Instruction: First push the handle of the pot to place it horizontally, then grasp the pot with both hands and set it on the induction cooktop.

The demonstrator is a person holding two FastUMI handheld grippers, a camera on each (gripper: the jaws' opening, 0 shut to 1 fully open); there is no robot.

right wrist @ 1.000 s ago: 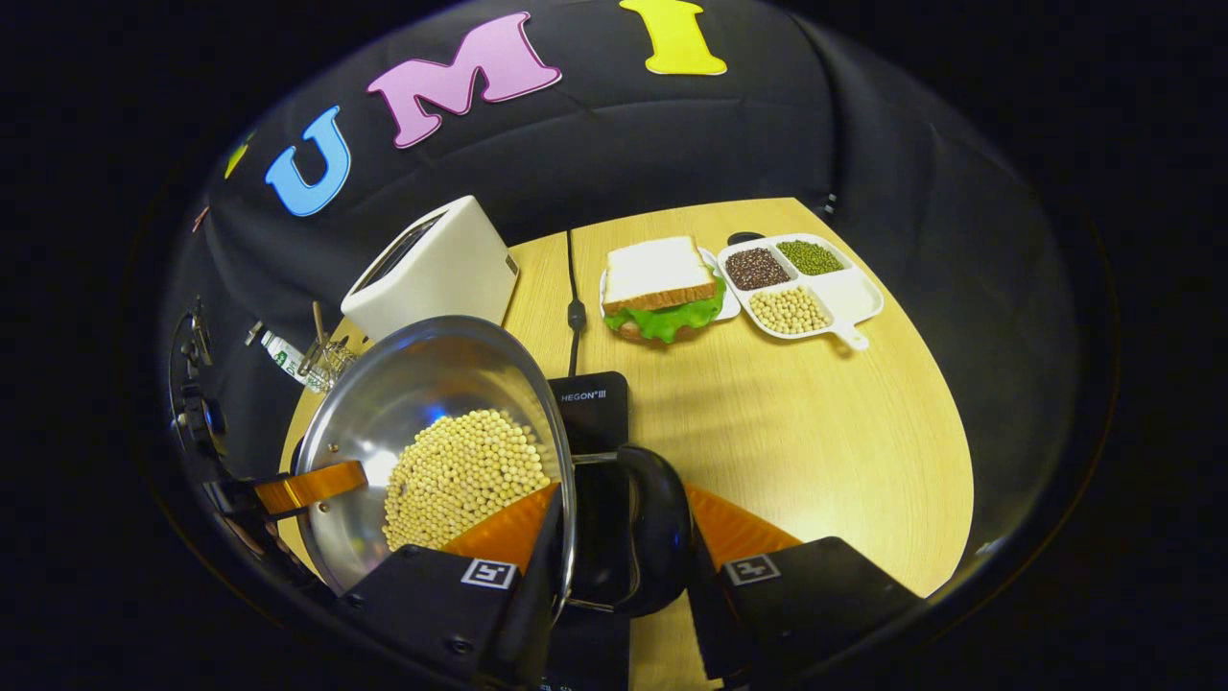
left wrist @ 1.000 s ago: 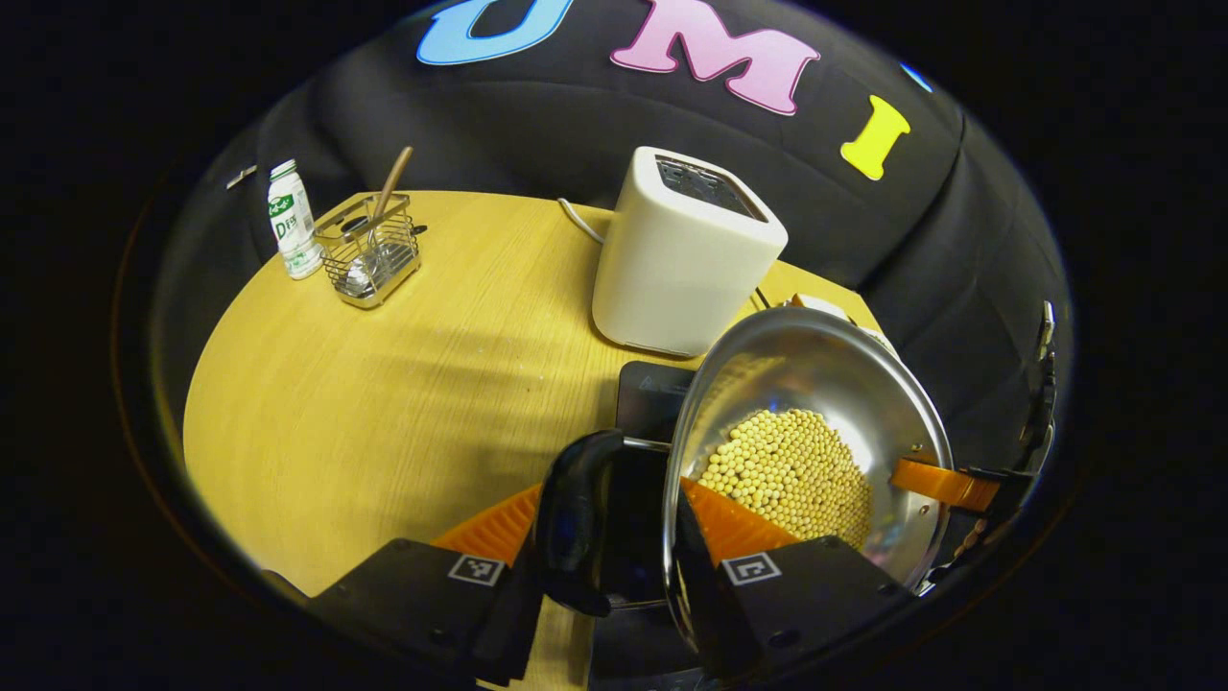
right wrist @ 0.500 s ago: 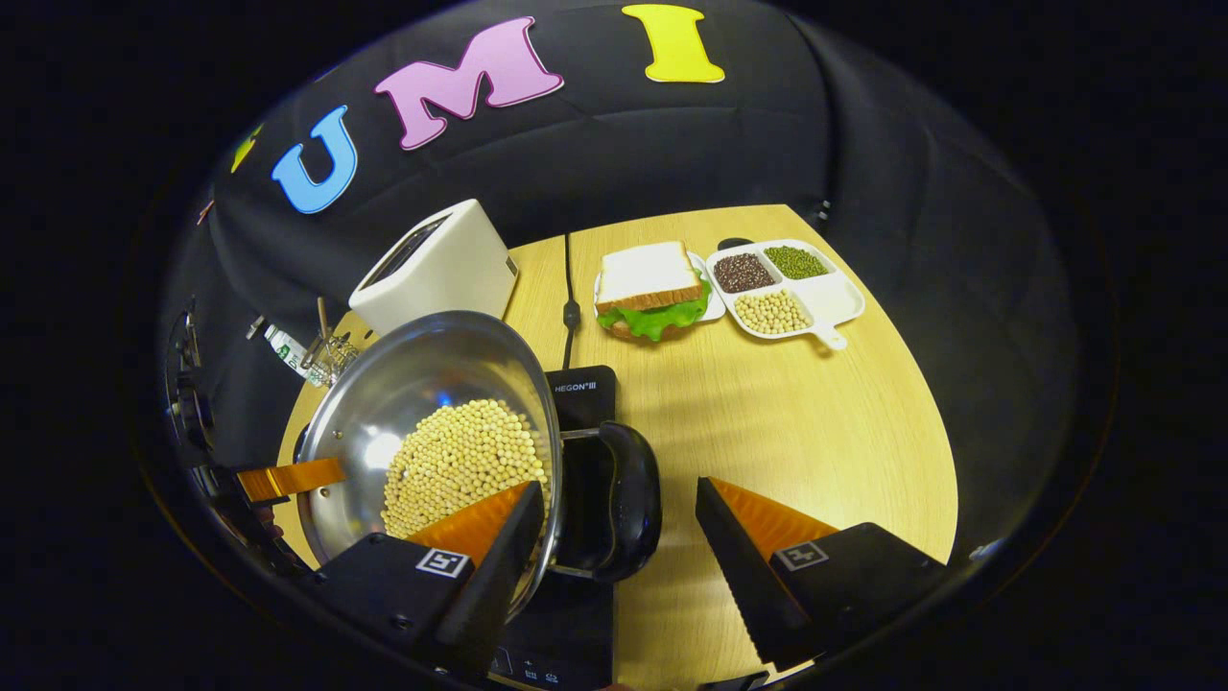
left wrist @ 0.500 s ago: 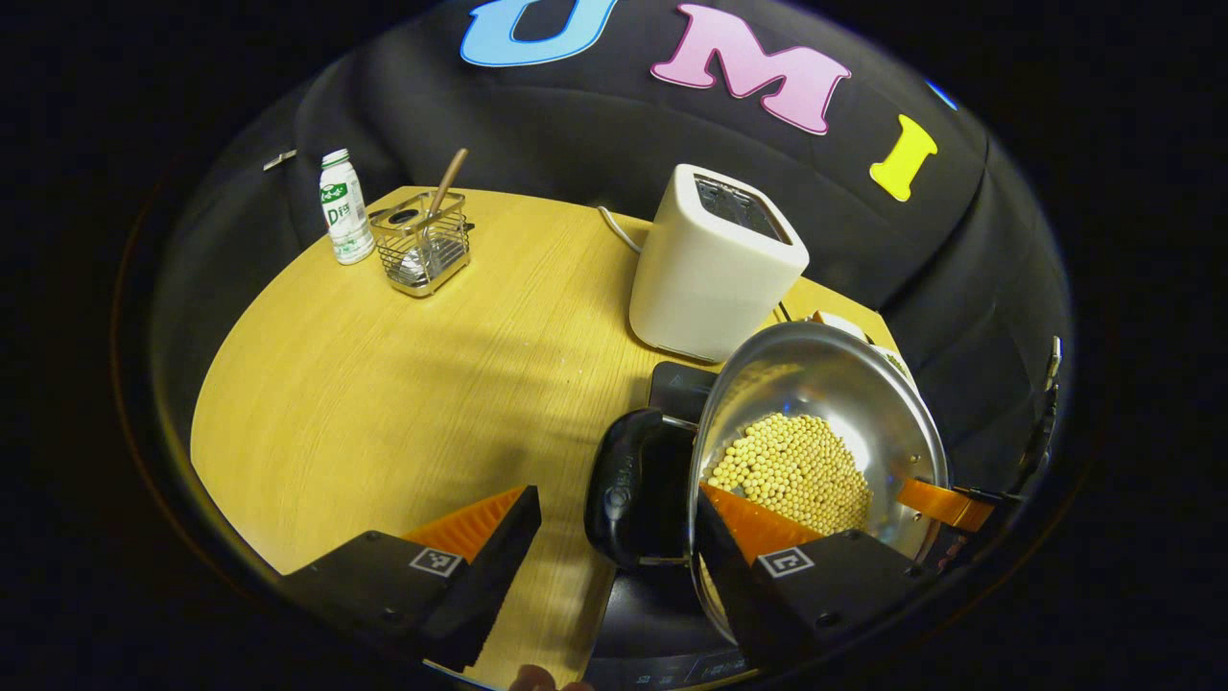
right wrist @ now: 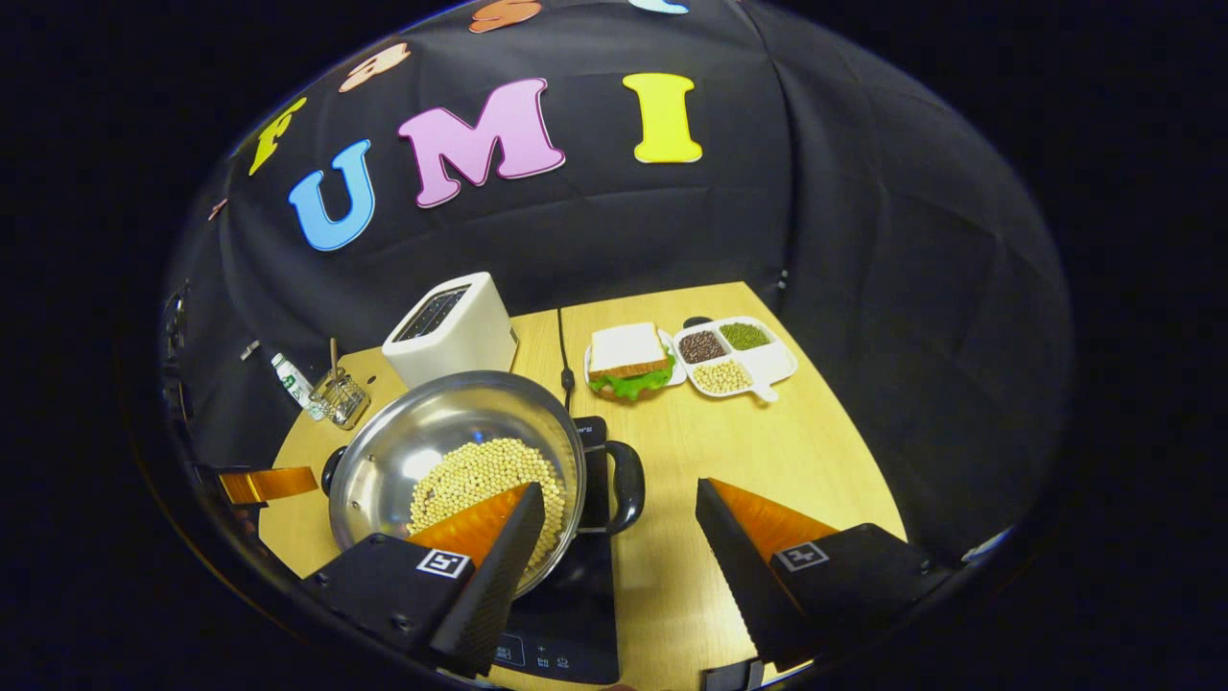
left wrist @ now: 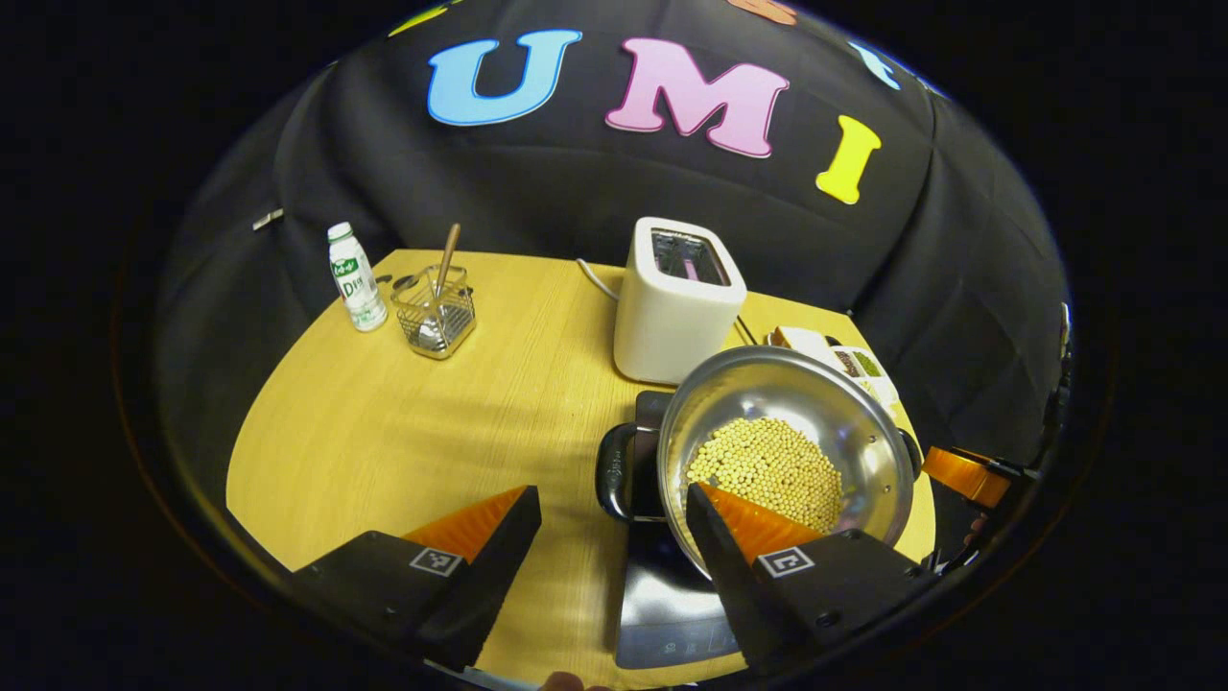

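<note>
One pot (left wrist: 782,451) stands on one induction cooktop (left wrist: 672,605), between both wide-open, empty tongs: left tongs (left wrist: 614,537), right tongs (right wrist: 619,537).

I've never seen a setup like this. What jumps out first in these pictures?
A shiny steel pot heaped with pale beans sits on a black induction cooktop near the table's front. Behind it stands a white toaster, and in the right gripper view a sandwich lies beside a divided tray.
</note>
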